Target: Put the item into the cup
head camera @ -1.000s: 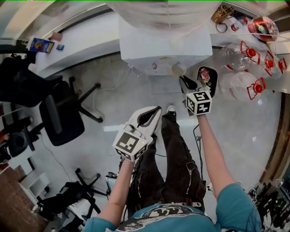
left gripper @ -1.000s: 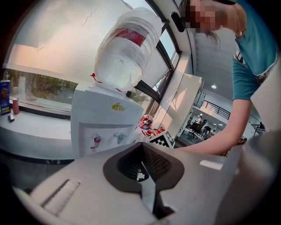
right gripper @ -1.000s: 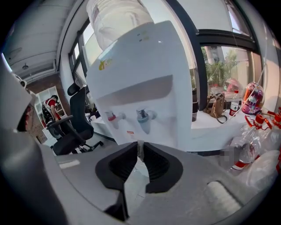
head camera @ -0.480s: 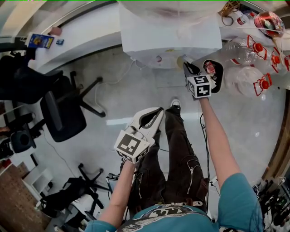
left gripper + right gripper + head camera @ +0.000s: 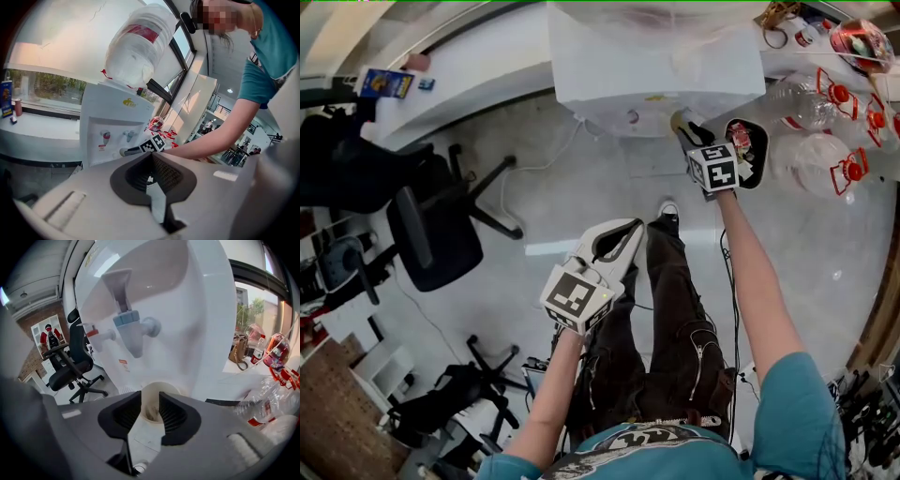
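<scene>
Lower and closer to the water dispenser [image 5: 187, 310] than a second ago, my right gripper [image 5: 150, 398] has just been opening its jaws. They now stand wide, with the paper cup [image 5: 151, 408] showing between the pads but not pressed by either. The cup appears to stand upright in the dispenser's recess, below the blue tap [image 5: 129, 326]. Something brownish lies at its bottom; I cannot tell what it is, nor can I pick out any other item for the task. My left gripper [image 5: 151, 157] hangs back over the floor, its pads together at the tips and nothing between them.

I judge the cup to be light and thin-walled. It should be easy to dent and easy to tip while empty. If I take it again, I would close gently across the wall just under the stiffer rim. A hard squeeze would buckle it, and a nudge from one jaw could knock it over.
</scene>
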The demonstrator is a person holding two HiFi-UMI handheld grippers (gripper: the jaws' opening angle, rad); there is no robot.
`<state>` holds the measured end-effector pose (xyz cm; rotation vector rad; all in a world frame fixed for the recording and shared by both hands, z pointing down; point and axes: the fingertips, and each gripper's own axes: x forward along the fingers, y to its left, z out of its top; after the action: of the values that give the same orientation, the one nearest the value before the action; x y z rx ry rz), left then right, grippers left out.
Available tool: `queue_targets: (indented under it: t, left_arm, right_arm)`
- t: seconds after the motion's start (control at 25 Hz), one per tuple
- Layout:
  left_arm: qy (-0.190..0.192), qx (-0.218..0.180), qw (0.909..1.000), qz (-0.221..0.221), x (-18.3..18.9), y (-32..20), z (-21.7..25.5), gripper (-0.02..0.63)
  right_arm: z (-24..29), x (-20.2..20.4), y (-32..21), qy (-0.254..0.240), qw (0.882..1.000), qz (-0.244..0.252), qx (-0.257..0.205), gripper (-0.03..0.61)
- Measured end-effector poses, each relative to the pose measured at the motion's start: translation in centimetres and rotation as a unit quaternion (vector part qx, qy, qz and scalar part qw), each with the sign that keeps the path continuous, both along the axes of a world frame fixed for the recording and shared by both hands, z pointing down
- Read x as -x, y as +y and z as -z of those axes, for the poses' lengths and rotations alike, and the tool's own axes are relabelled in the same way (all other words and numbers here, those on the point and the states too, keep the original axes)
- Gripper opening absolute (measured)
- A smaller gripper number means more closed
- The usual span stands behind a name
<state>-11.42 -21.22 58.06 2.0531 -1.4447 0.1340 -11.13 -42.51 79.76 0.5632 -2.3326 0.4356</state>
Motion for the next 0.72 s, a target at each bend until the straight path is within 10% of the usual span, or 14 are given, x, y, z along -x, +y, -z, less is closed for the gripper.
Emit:
queue_targets:
  t: [0.72]
  left_arm:
    - [-0.015,-0.006,0.9994,-0.032,-1.0,0.6,1.1,0.011]
  right_arm:
    - [6.6,-1.7,3.8,-0.071,0.997,-0.008,0.014,0.123]
